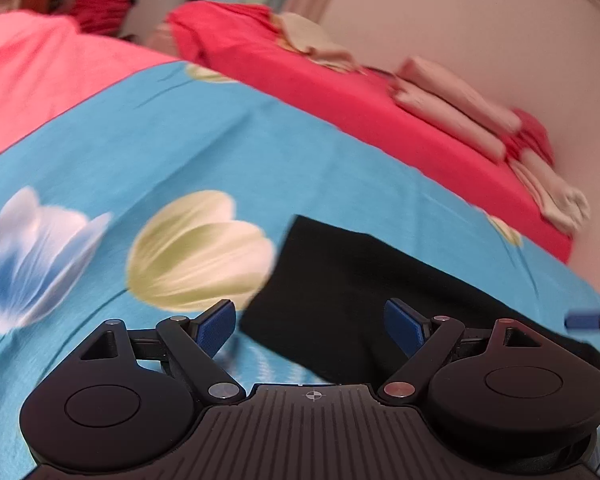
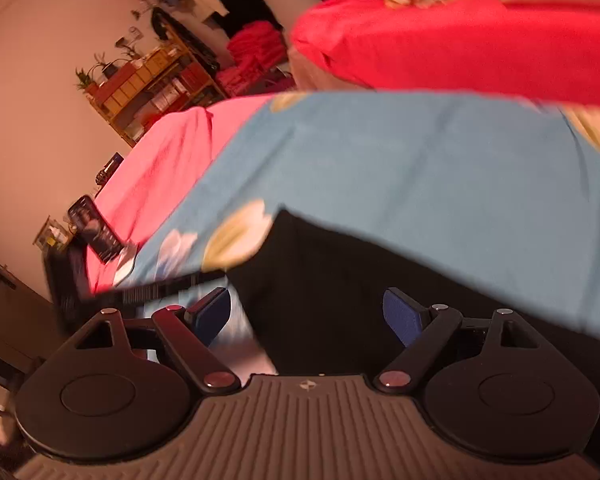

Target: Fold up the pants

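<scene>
left hand-held gripper (image 1: 310, 326) agape, right hand-held gripper (image 2: 306, 318) agape

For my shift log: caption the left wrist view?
Open left hand-held gripper poised over black pants lying on the blue floral bedsheet.

Your left wrist camera sits low and close over the blue floral sheet (image 1: 148, 128), tilted toward the red bed (image 1: 380, 120), while your right wrist camera faces the same sheet and black pants (image 2: 340, 288).

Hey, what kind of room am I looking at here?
Most likely a bedroom in a home: a bed under a blue tulip-print sheet, folded laundry stacked on the red bedding, and a cluttered wooden shelf against the wall.
</scene>
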`<state>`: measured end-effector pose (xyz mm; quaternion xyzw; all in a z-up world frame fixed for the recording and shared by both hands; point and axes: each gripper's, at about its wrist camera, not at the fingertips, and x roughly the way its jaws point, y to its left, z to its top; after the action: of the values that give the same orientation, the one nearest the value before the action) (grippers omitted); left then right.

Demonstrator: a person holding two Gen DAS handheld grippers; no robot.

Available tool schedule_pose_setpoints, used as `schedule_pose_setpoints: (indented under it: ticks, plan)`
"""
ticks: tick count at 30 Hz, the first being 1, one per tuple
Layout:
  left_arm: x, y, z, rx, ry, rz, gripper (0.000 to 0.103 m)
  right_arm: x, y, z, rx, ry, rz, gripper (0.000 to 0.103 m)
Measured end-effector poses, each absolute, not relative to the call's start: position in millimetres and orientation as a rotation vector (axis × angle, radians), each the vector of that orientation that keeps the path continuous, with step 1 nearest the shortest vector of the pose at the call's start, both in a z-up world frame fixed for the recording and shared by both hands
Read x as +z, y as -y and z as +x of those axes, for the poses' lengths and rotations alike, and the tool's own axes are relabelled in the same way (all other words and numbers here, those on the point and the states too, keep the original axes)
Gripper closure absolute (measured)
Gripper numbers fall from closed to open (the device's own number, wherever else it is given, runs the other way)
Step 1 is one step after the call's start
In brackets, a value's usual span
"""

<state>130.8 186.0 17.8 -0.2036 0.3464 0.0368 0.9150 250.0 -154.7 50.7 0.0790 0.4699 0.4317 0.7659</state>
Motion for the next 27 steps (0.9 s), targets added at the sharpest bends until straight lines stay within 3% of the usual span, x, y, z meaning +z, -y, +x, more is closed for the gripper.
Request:
schedule_pose_setpoints:
  ticks: [4, 8, 12, 14, 17, 18, 20, 23, 27]
  plan:
    - [32, -160, 156, -0.003, -0.744, -0.372, 0.000, 17, 209, 194, 0.929, -1.115, 0.228, 0.016]
    - [22, -132, 191, -0.083, -0.754, -0.418, 0.000, 1, 214, 156, 0.921, -1.002, 0.171, 0.016]
    - [-23, -121, 219, -0.067, -0.799, -0.505, 0.000, -5, 188, 155, 0.921, -0.883, 0.104, 0.017]
    - [-40, -123, 215, -0.067, -0.715, -0.487, 0.000, -13, 176, 166, 0.906, -0.858, 0.101, 0.017]
    - [-39, -126, 209, -0.087, -0.695, -0.479, 0.000, -34, 166, 181, 0.980, -0.987, 0.292, 0.019]
    - [-41, -129, 209, -0.094, -0.692, -0.497, 0.000, -34, 161, 173, 1.092, -0.994, 0.291, 0.015]
    - [-43, -135, 209, -0.104, -0.682, -0.531, 0.000, -26, 151, 150, 1.082, -0.874, 0.097, 0.014]
    - [-44, -135, 208, -0.106, -0.680, -0.525, 0.000, -24, 159, 149, 0.972, -0.903, 0.011, 0.021]
    - [-43, -132, 208, -0.100, -0.680, -0.503, 0.000, 1, 220, 156, 0.897, -0.747, 0.192, 0.008]
